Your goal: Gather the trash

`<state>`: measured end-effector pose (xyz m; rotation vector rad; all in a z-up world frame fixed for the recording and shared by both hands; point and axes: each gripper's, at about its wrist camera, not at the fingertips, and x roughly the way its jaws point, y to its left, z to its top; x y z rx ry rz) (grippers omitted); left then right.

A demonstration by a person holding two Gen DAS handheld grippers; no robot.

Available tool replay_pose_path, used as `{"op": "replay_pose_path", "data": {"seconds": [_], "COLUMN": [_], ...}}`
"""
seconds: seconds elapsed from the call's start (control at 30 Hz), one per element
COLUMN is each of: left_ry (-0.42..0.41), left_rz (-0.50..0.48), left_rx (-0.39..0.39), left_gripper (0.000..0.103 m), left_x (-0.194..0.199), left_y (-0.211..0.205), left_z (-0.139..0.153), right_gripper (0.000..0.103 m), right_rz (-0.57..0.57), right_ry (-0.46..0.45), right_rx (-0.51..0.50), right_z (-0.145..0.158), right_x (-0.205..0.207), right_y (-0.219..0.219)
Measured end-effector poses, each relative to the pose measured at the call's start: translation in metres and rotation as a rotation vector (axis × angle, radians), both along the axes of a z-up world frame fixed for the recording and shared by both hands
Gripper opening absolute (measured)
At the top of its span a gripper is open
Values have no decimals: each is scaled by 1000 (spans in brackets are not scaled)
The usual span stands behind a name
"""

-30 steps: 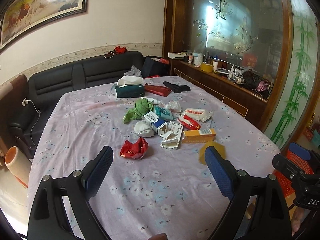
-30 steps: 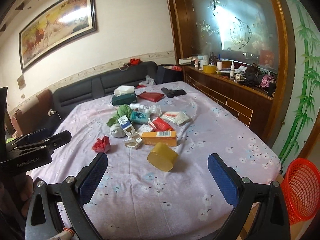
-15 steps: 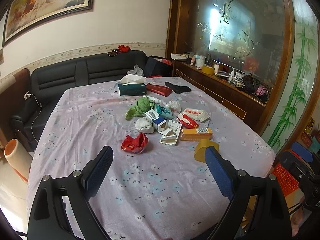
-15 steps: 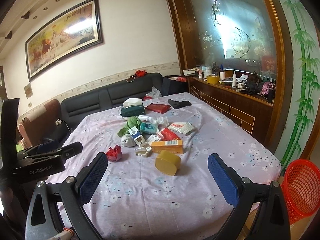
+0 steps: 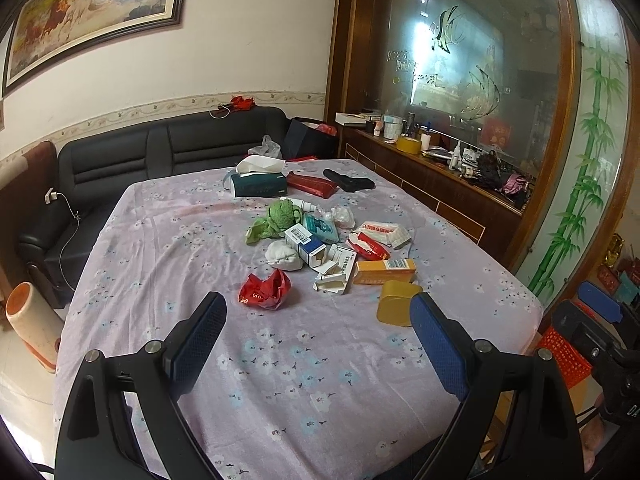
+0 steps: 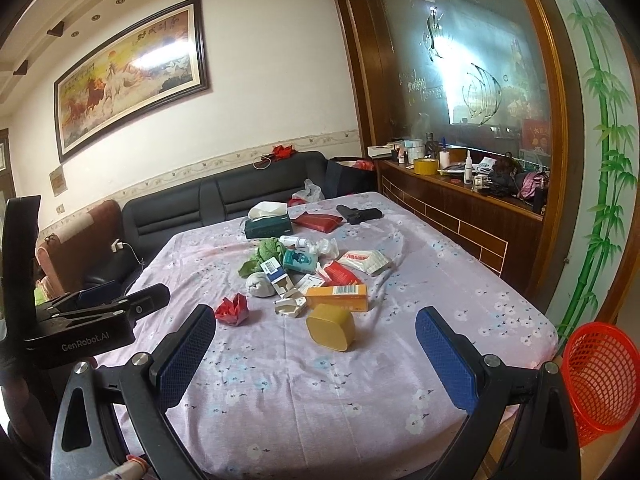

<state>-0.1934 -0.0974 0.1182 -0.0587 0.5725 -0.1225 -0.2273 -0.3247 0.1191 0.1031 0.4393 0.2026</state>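
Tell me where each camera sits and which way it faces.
Left wrist: on the left gripper, facing across the table toward the sofa; its own open jaws and the right gripper show.
Right wrist: on the right gripper, facing the same way; its open jaws, the left gripper and the basket show.
Shared: the trash pile, yellow tub, sofa.

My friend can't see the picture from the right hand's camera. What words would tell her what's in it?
The open right tool hangs over a table with a flowery purple cloth, holding nothing. A heap of litter sits mid-table: a yellow tub, an orange box, a red wrapper. A red basket stands at right.
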Motion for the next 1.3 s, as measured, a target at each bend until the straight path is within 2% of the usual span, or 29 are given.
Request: {"op": "replay_pose_path", "data": {"seconds": [0.63, 1.3], "left_ry": [1, 77], "left_rz": [22, 61], "left_rx": [-11, -79], "left_gripper": [92, 92], "left_x": [4, 69], "left_y": [12, 49], "left_z": [1, -16], "right_gripper": [102, 102], "right_rz": [22, 39], "right_ry": [-13, 1], "right_rx": [0, 51], "right_z": [5, 5], "right_x": [4, 60], "right_y": [8, -4]}}
